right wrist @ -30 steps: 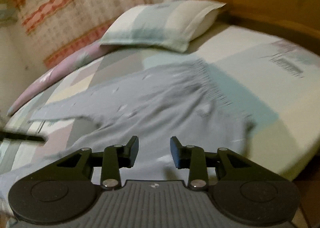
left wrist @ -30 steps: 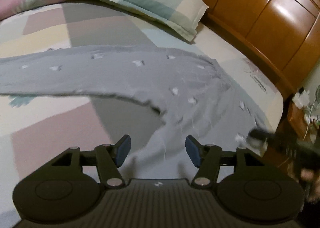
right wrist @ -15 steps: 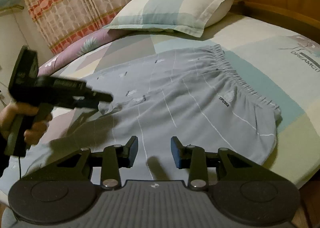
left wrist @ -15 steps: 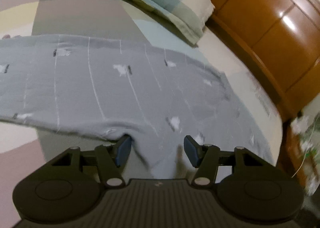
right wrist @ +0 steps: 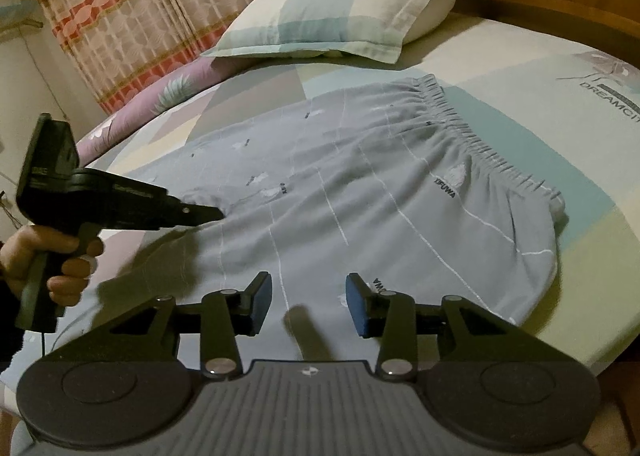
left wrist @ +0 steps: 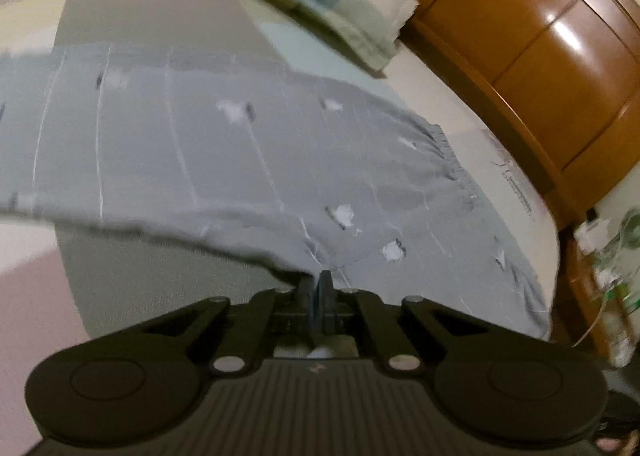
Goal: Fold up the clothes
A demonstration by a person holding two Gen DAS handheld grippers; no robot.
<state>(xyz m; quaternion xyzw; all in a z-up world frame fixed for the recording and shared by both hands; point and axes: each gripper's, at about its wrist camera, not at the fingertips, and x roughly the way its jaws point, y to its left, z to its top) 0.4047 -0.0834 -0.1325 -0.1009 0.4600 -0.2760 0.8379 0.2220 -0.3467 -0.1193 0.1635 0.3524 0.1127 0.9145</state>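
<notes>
While left claw pinches grey trousers at crotch, right claw spread apart

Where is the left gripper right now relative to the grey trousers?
In the right wrist view the left gripper is at the left, shut on the crotch edge of the grey trousers, far from the elastic waistband near the pillow.

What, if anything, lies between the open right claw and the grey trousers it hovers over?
Nothing visible does. The right claw hangs open directly above the grey trousers, with only its shadow on the fabric. The left claw grips off to the side.
</notes>
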